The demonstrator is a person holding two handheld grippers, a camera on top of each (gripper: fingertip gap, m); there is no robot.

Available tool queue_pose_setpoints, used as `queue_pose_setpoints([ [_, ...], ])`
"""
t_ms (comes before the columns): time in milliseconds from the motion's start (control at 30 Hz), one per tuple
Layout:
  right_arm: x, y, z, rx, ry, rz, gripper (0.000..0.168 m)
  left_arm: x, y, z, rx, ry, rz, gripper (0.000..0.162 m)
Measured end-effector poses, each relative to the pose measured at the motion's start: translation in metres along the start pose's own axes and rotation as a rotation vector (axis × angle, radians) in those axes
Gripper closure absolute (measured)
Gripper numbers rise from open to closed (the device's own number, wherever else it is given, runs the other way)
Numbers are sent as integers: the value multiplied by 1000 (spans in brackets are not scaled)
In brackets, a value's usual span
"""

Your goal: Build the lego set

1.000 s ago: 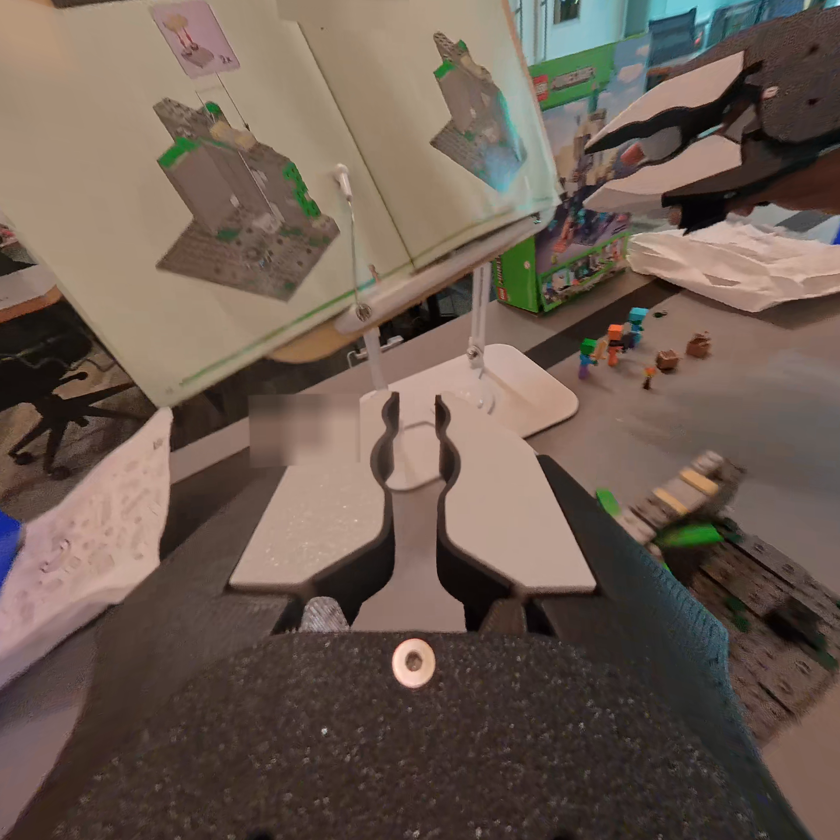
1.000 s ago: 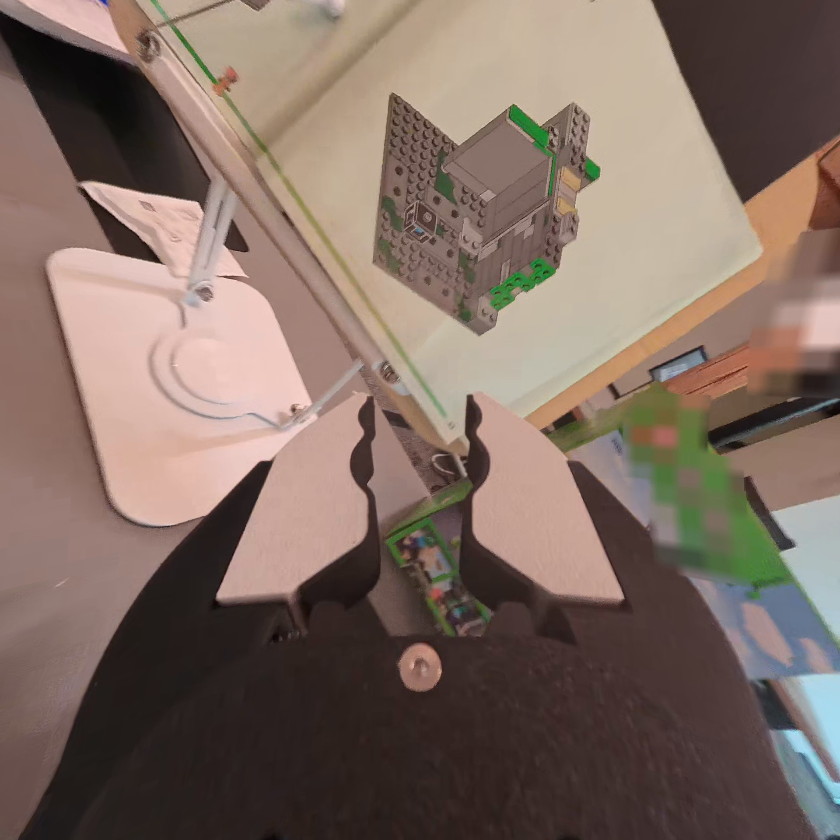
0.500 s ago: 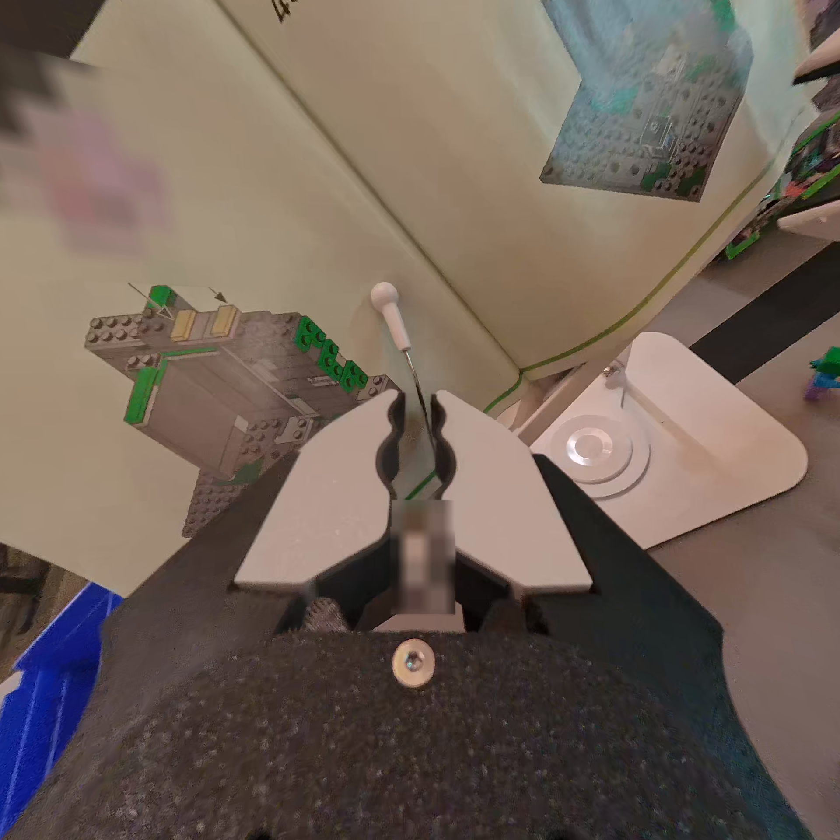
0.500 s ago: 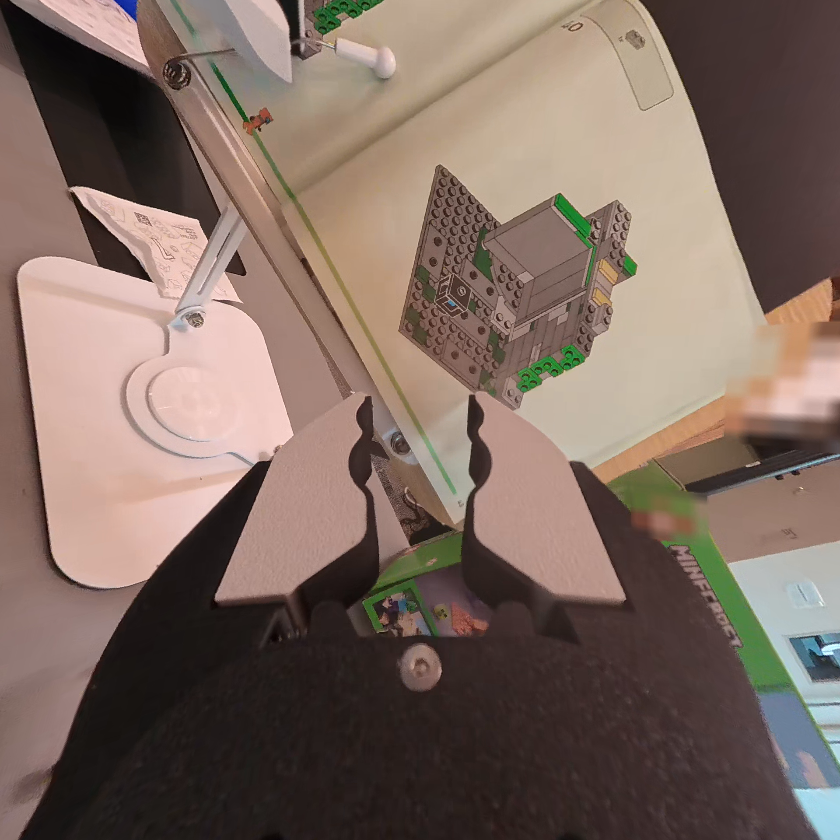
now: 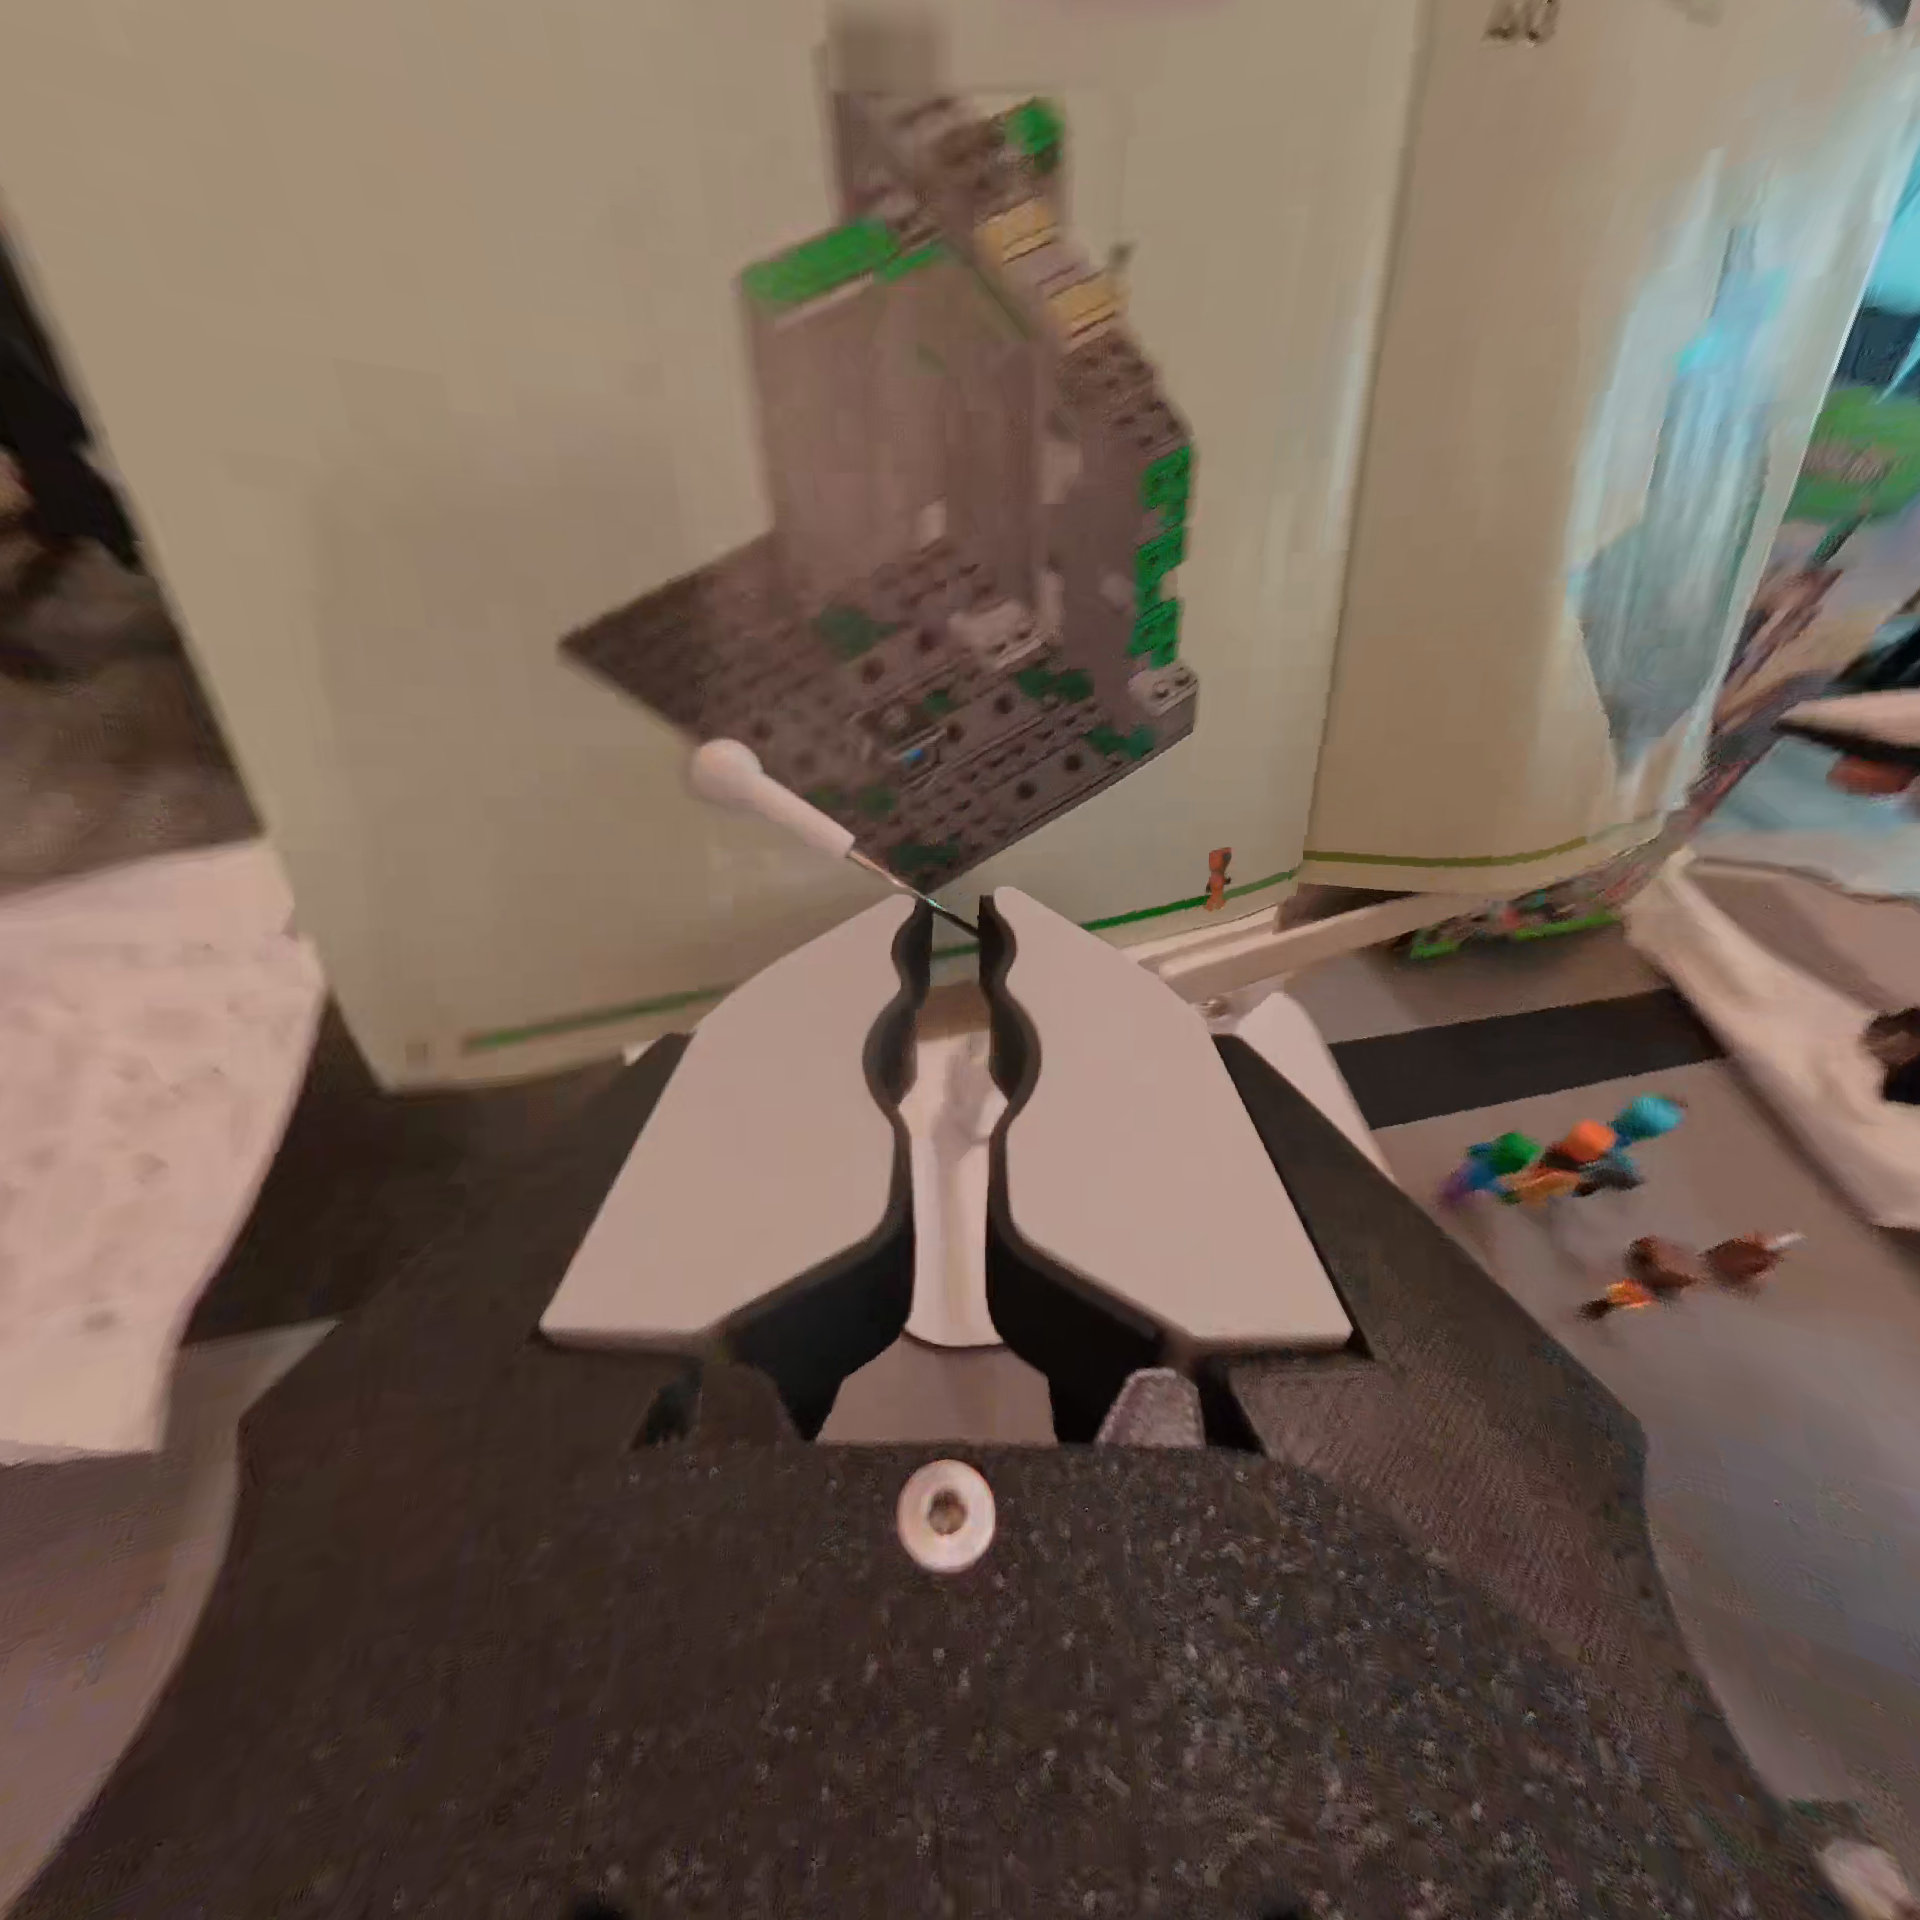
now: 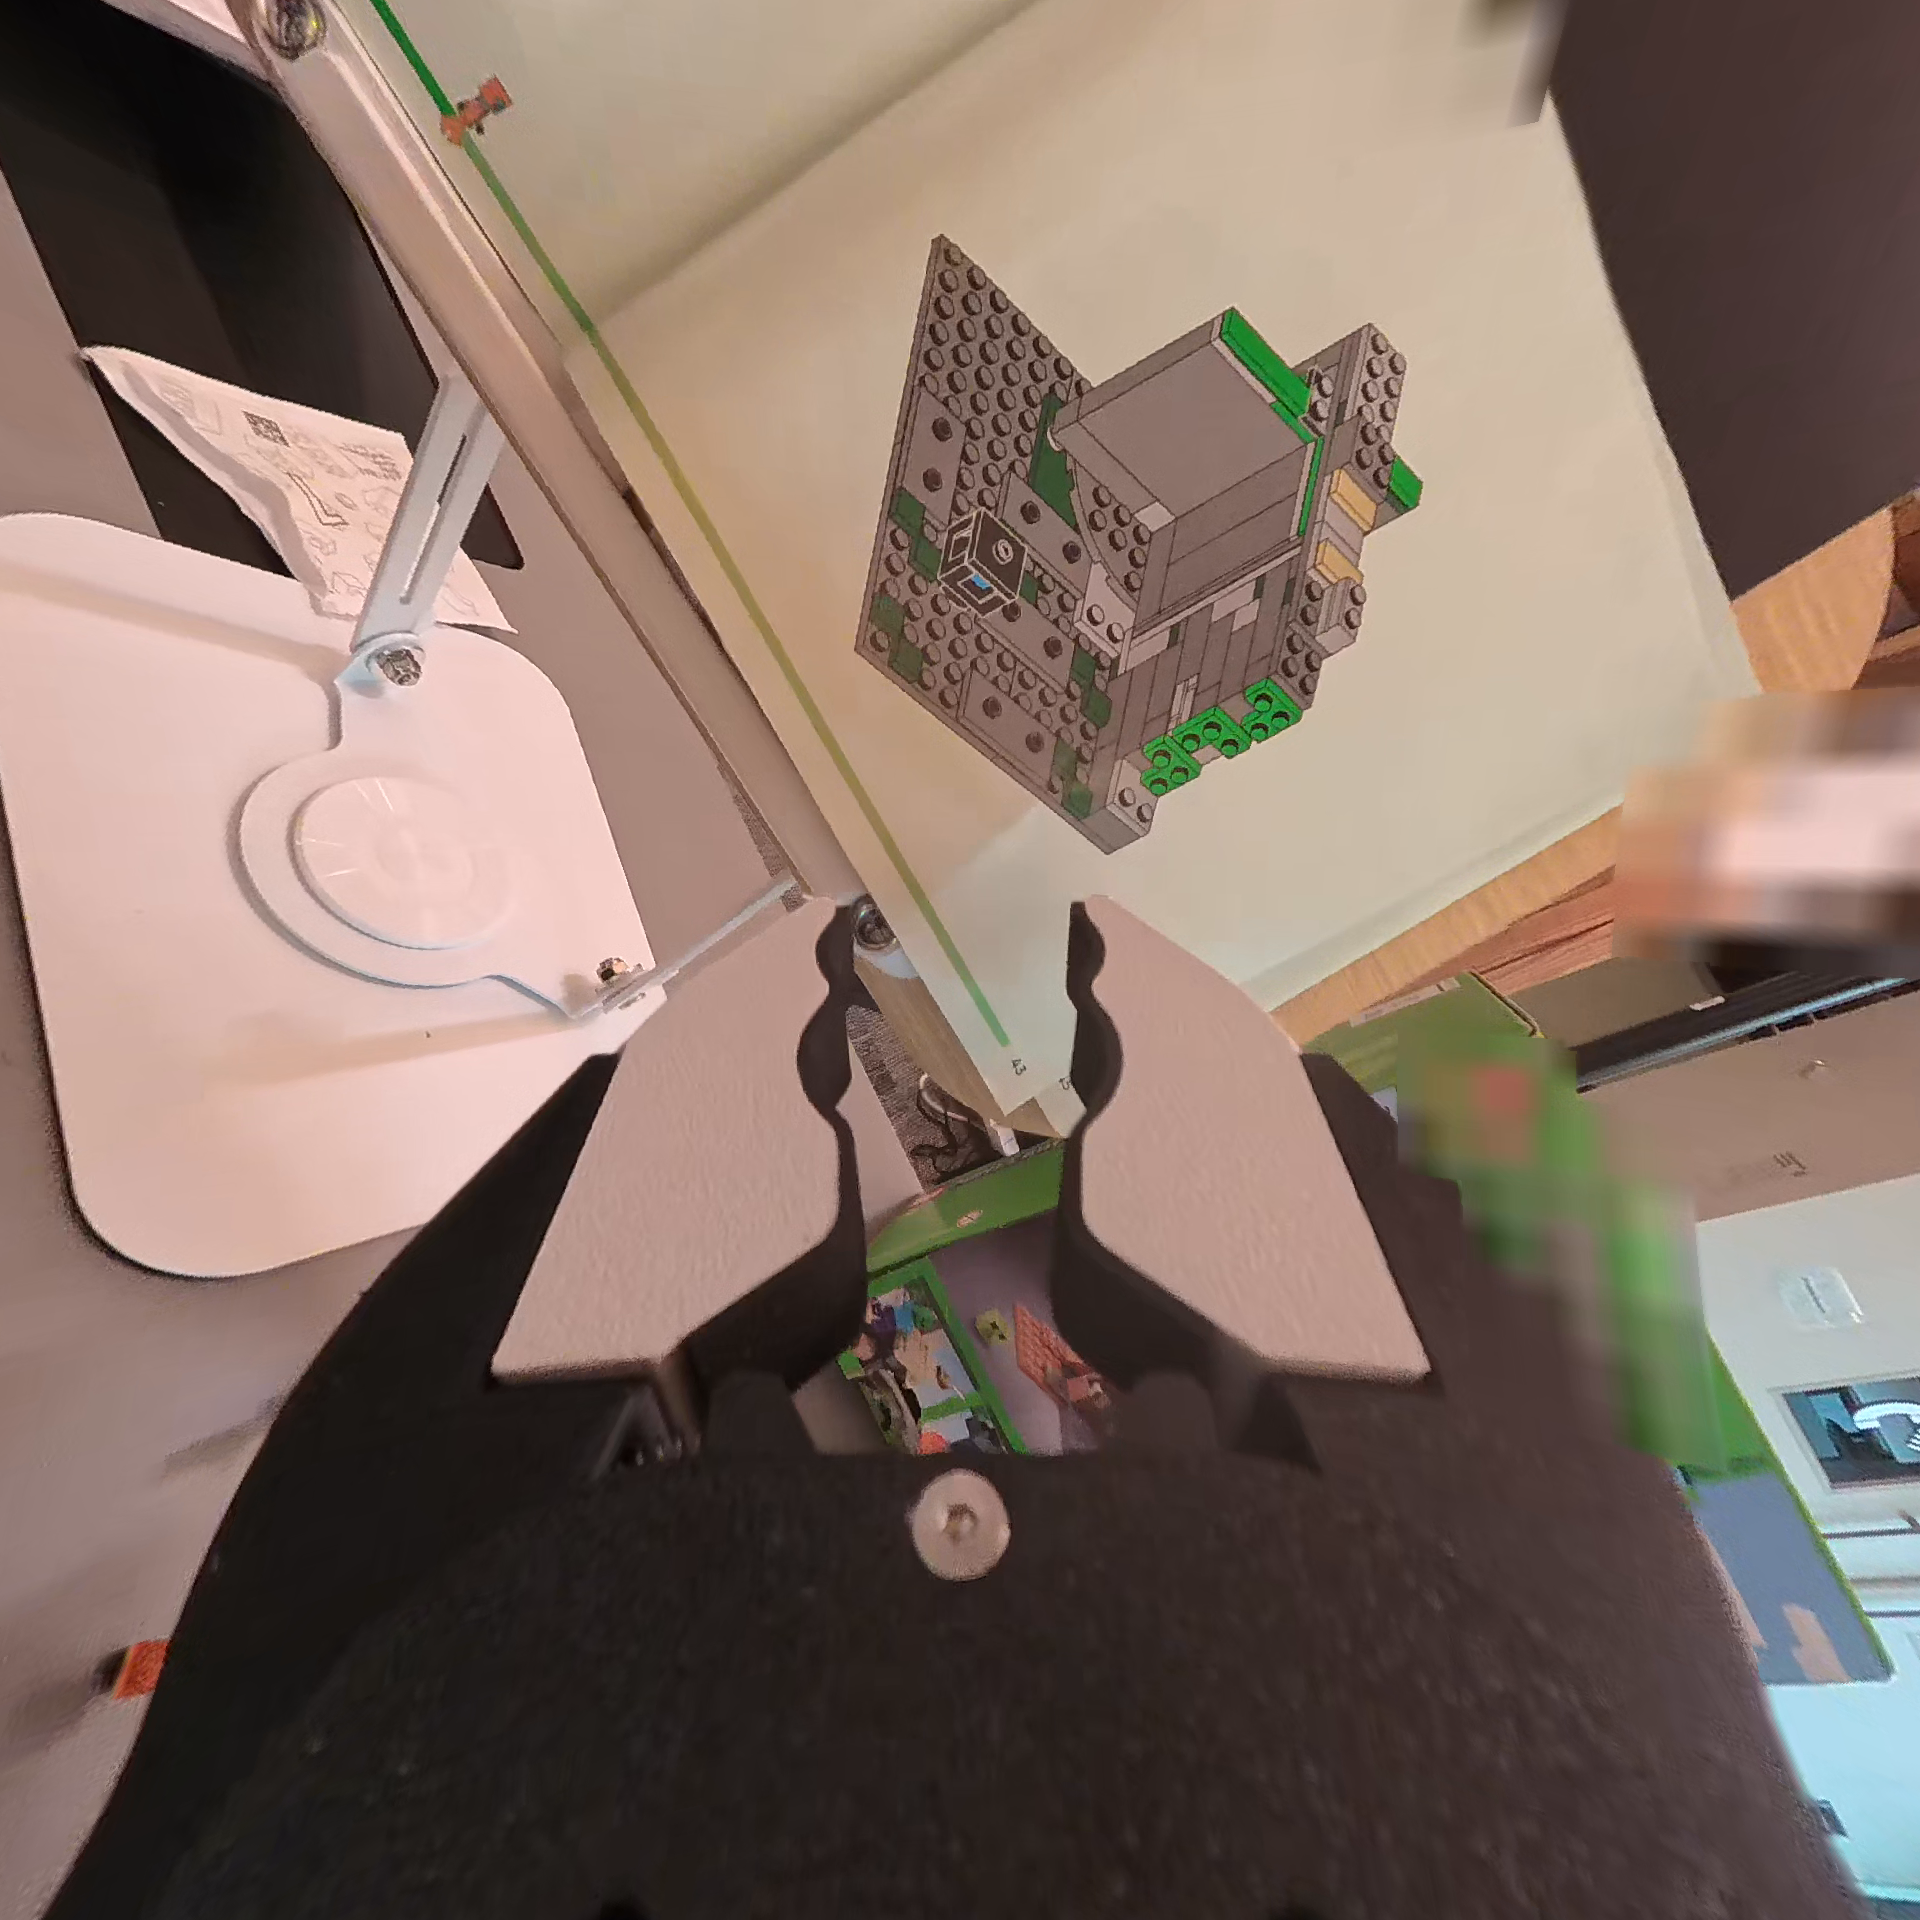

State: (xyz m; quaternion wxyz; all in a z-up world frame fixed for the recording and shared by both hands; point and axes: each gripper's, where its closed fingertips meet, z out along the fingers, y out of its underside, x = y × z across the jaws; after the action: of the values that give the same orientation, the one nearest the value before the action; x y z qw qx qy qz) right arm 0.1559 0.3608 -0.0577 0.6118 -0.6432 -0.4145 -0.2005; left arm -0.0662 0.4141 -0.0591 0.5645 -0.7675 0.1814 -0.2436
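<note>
The open instruction booklet (image 5: 520,416) stands on a white book stand, showing pictures of the grey and green build. My left gripper (image 5: 948,909) is nearly shut, its tips pinching the thin wire of the white-tipped page clip (image 5: 748,795), which leans to the left over the left page. My right gripper (image 6: 954,925) is open and empty; the lower corner of the right page (image 6: 1143,156) lies between its fingers. The right page looks lifted and curled in the left wrist view (image 5: 1455,520). The brick model itself is out of view.
The stand's white base plate (image 6: 156,935) lies on the grey table, a folded paper sheet (image 6: 291,468) behind it. Several minifigures (image 5: 1558,1153) and small brown pieces (image 5: 1683,1262) stand to the right. The green set box (image 6: 935,1351) is behind the stand. A white bag (image 5: 104,1039) lies left. About 25 cm separates my left fingertips from my right.
My left gripper closed in on the page clip and swung it from upright to leaning left. My right gripper came closer to the right page's lower corner, staying open.
</note>
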Motion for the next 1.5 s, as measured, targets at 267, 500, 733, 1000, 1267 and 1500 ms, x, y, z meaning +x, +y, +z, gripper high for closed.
queue_pose_setpoints([
  [267, 6, 17, -7, -16, 10, -104, 135, -4, 53, -22, 19, 157, -434, 158],
  [500, 12, 31, 3, -44, 23, -342, 139, 34, 56, -51, 2, 171, -86, 158],
  [733, 15, 38, 12, -63, 16, -511, 142, 69, 51, -65, 14, 205, 118, 159],
  [1000, 18, 37, 12, -70, 13, -547, 150, 72, 58, -64, 0, 225, 131, 160],
  [1267, 25, 32, 10, -59, 36, -564, 156, 72, 58, -65, -1, 226, 157, 160],
  [1500, 31, 24, 13, -48, 66, -588, 155, 74, 59, -67, -2, 227, 175, 160],
])
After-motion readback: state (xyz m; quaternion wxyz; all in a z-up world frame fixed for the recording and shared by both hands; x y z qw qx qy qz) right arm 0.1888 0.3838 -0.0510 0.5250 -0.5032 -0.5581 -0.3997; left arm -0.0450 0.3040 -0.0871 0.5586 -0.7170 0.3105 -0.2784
